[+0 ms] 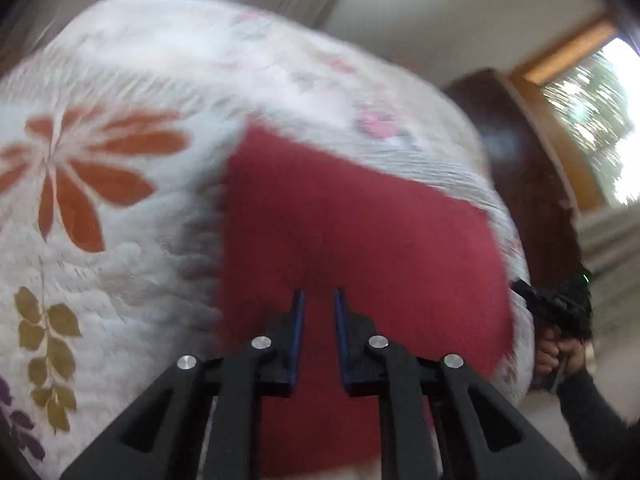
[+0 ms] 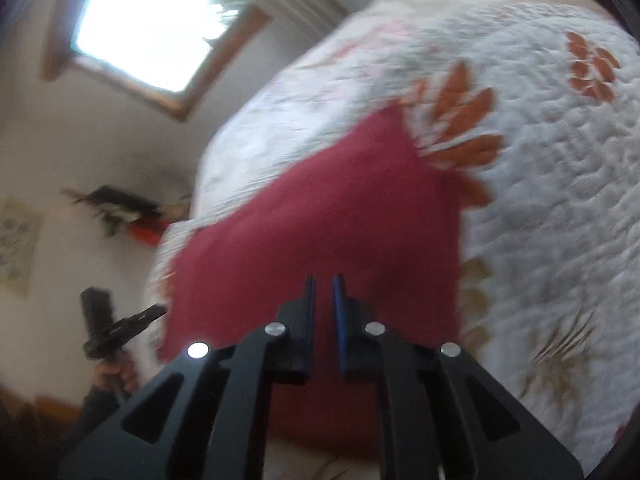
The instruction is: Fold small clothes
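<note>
Both grippers, left gripper [image 1: 319, 292] and right gripper [image 2: 323, 278], are hovering slightly parted and empty, directly over the flat dark-red rectangular cloth [image 1: 360, 232] lying on the white floral quilted bed [image 1: 120, 272], neither nearer.

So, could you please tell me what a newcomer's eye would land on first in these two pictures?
First, the flat dark-red cloth lying spread near the edge of the white quilted bedspread with orange flower prints. Next, the black left gripper and right gripper above the cloth, each with a narrow gap between its blue-padded fingers and nothing held. A bright wood-framed window glows behind.
</note>
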A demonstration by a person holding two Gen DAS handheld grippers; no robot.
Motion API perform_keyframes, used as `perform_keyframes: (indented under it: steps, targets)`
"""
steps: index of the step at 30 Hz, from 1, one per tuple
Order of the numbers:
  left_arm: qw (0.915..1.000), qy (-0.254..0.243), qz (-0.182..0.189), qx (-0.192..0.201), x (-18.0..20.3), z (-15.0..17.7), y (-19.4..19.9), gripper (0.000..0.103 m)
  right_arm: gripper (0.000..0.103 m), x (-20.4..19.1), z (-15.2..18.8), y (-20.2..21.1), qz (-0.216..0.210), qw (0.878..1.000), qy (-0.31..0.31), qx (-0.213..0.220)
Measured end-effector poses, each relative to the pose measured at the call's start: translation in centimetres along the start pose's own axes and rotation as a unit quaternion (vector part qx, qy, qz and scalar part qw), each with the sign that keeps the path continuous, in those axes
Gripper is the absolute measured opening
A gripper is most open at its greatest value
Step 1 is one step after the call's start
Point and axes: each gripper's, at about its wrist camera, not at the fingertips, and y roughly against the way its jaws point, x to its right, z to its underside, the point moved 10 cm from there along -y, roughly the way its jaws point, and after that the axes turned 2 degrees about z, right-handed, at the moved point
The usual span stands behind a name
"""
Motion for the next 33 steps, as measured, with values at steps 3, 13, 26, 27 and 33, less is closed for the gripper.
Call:
perform_keyframes:
  steps: [3, 13, 26, 27, 33]
  targets:
    - [0.9971, -0.050, 0.057, -0.001, 5.2, 3.5, 1.5, 0.023, 0.010, -2.1, 4.6, -0.9, -0.018, 0.998, 0.039, -0.042]
    - [0.9987, 0.013, 0.026, -0.042, 1.5, 8.9, -1.0, 0.023, 0.005, 7.8, 9.1, 2.6, 0.043, 0.998, -0.047, -0.030]
    - [0.9920, -0.077, 0.070, -0.072, 6.3, 11.3, -3.9, 0.050, 0.002, -8.2, 13.4, -8.8, 0.020, 0.991, 0.123, -0.042]
    - [0.9913, -0.076, 0.079, -0.074, 6.1, 11.4, -3.6, 0.050, 0.002, -8.3, 13.4, -8.2, 0.031, 0.992, 0.119, -0.036]
    - [0.9838, 0.000, 0.176, -0.032, 1.0, 8.2, 5.5, 0.097, 0.032, -16.2, 14.4, -3.4, 0.164, 0.956, 0.239, 0.035]
